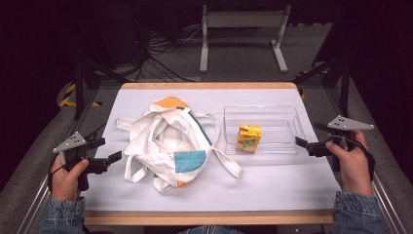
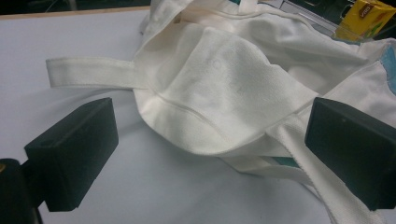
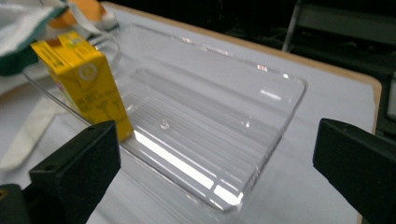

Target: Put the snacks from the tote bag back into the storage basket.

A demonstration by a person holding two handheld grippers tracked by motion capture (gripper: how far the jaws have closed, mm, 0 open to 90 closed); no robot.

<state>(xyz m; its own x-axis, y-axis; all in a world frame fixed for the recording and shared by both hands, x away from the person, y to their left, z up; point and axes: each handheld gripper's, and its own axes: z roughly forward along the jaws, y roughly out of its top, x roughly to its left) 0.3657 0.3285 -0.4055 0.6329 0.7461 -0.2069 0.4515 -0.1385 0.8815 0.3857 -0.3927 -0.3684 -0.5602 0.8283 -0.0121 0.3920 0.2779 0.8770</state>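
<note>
A: What sits at the table's (image 1: 272,190) left edge?

B: The left gripper (image 1: 111,159), held in the person's left hand (image 1: 65,178). Its jaws stand wide apart with nothing between them, and they point toward the cloth bag (image 1: 168,141).

A: And the bag itself?

B: It lies crumpled on the left half of the table, white with orange and blue patches. Its straps spill out; one loops toward the front edge. In the left gripper view the bag (image 2: 224,88) lies just beyond the open jaws, not touching them.

A: Moving right?

B: A clear plastic tray (image 1: 282,114) rests on the right half of the table, just beside the bag. A yellow juice carton (image 1: 249,138) stands upright in the tray's left end, toward its front wall.

A: And at the right edge?

B: The right gripper (image 1: 303,144), in the right hand (image 1: 353,163), just off the tray's right end. In the right gripper view its jaws are spread wide, empty, with the tray (image 3: 280,93) and carton (image 3: 86,79) ahead.
</note>
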